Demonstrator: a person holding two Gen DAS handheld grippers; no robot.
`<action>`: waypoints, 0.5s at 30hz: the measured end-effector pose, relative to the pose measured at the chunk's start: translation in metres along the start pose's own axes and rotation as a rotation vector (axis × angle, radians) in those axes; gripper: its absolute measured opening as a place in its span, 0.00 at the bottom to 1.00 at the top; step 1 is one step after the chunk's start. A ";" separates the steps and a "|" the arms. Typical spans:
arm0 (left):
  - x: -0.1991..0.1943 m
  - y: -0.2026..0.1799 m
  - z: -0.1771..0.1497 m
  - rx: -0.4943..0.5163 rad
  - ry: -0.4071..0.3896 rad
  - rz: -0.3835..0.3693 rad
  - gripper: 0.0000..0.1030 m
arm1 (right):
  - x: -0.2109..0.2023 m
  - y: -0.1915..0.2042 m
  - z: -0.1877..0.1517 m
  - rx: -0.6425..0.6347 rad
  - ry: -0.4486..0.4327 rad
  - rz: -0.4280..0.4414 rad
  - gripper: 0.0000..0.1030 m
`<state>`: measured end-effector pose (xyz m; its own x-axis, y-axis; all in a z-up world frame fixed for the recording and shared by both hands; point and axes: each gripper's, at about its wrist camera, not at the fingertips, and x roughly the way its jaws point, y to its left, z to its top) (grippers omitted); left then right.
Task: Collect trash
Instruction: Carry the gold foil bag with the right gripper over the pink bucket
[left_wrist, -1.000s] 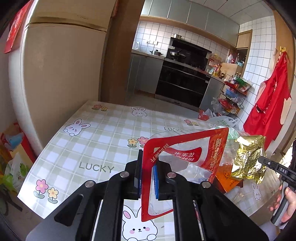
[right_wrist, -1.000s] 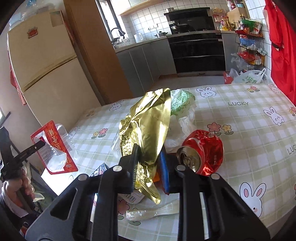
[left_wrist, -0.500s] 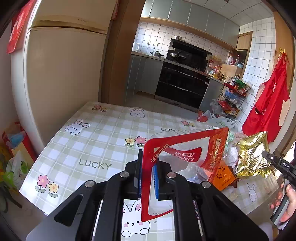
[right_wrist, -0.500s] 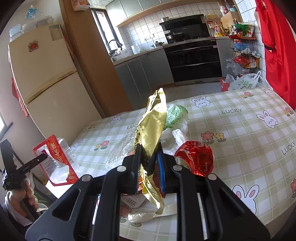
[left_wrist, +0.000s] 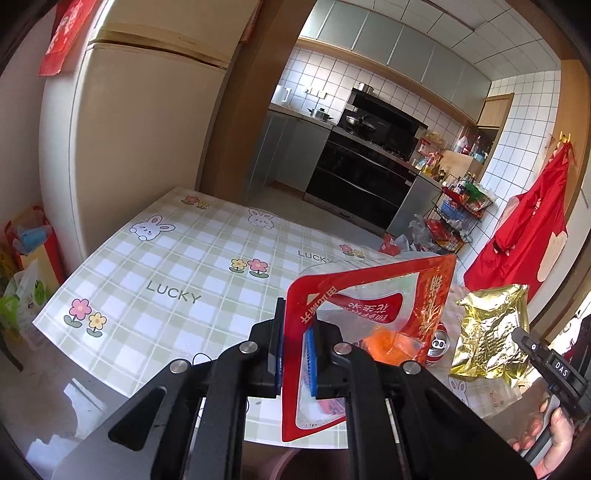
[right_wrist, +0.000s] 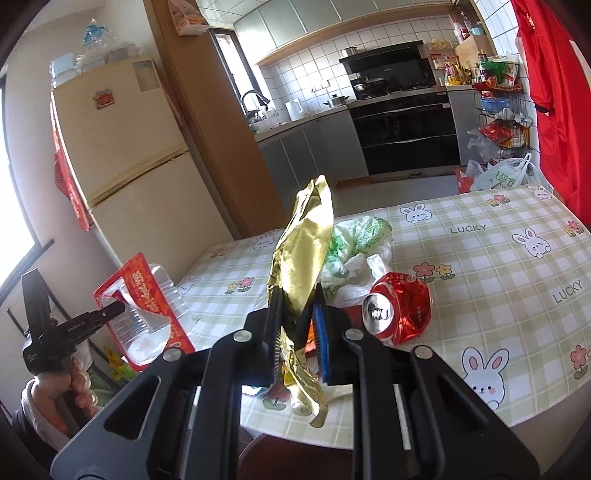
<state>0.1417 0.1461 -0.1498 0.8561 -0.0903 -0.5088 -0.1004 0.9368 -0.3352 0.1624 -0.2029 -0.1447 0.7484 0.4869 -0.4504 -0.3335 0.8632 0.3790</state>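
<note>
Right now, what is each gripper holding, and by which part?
The left gripper pinches the red-framed clear snack bag near one corner of its red border. The right gripper pinches the crumpled gold foil wrapper around its lower middle.

A cream fridge stands far left beside the checked tablecloth; a black oven and red apron lie far right.

Black tongs with blue pads, silver screws, white "DAS" lettering.
</note>
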 end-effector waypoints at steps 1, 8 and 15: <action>-0.007 -0.002 -0.002 -0.006 -0.005 0.001 0.10 | -0.005 0.003 -0.003 -0.002 -0.002 0.005 0.18; -0.048 -0.016 -0.015 0.027 -0.033 0.006 0.10 | -0.035 0.021 -0.038 -0.024 0.043 0.020 0.18; -0.077 -0.026 -0.022 0.014 -0.052 -0.036 0.10 | -0.054 0.033 -0.066 -0.035 0.088 0.030 0.18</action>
<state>0.0673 0.1209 -0.1194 0.8843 -0.1066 -0.4547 -0.0622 0.9380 -0.3409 0.0730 -0.1922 -0.1608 0.6852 0.5212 -0.5087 -0.3763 0.8514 0.3653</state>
